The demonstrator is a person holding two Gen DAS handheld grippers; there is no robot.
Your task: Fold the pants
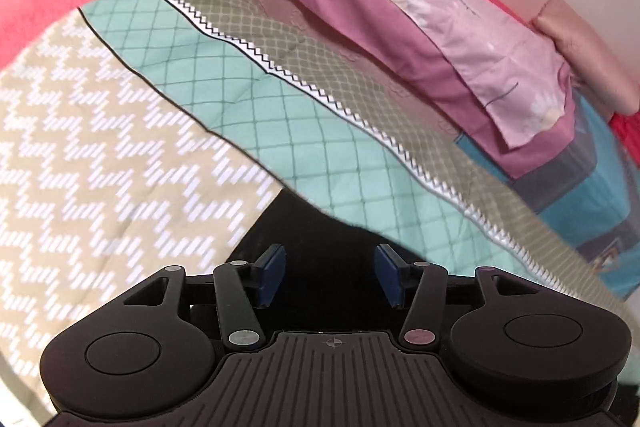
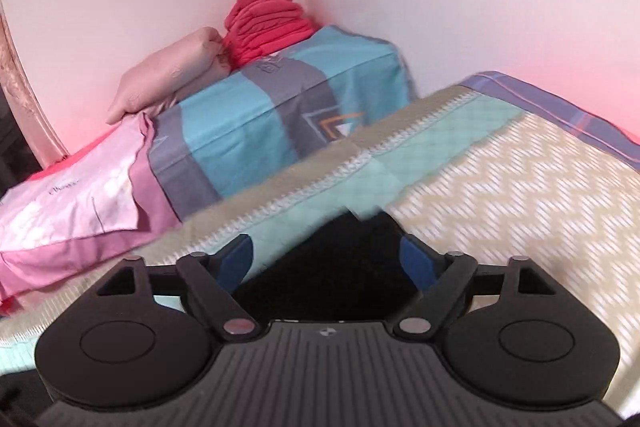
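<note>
The pants are black cloth lying on a patterned quilt. In the left wrist view a piece of the pants [image 1: 320,227] lies under and just ahead of my left gripper [image 1: 330,277], whose blue pads stand apart with nothing between them. In the right wrist view the pants [image 2: 340,263] fill the gap under my right gripper [image 2: 326,261], which is also open and grips nothing. Most of the pants is hidden below the gripper bodies in both views.
The quilt [image 1: 100,147] has beige zigzag, mint and olive bands. A pink pillow [image 1: 420,27] lies beyond it. A blue and grey folded cover [image 2: 260,115], a peach pillow [image 2: 172,75] and a red folded blanket [image 2: 264,23] sit against the wall.
</note>
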